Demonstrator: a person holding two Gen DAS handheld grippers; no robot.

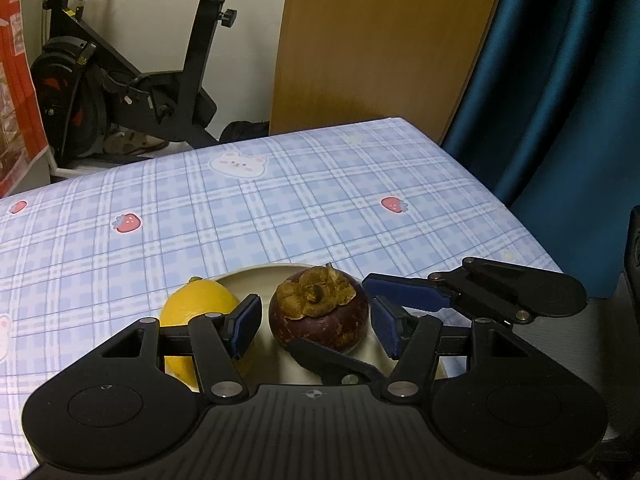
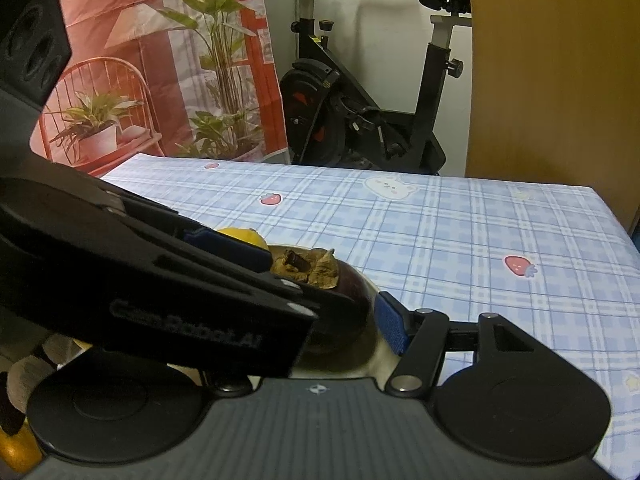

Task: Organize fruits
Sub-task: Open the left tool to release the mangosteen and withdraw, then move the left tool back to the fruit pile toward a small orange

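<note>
glossy mangosteen (image 1: 320,320), printed cloth tablecloth (image 1: 280,208)

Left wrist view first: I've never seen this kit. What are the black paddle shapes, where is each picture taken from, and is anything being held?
No robot here: a person holds a handheld black two-finger claw in each hand, with a wide-angle camera on each looking along its fingers. The paddle shapes at the bottom of each picture are that claw's own body.

One picture looks from the left claw, the other from the right claw, which enters the left view from the right.

On the blue checked tablecloth sits a beige plate bearing a dark purple round mangosteen. A yellow lemon lies at the plate's left edge.

Both claws straddle the mangosteen. The left one's blue pads stand slightly off it; the right's grip cannot be judged.
</note>
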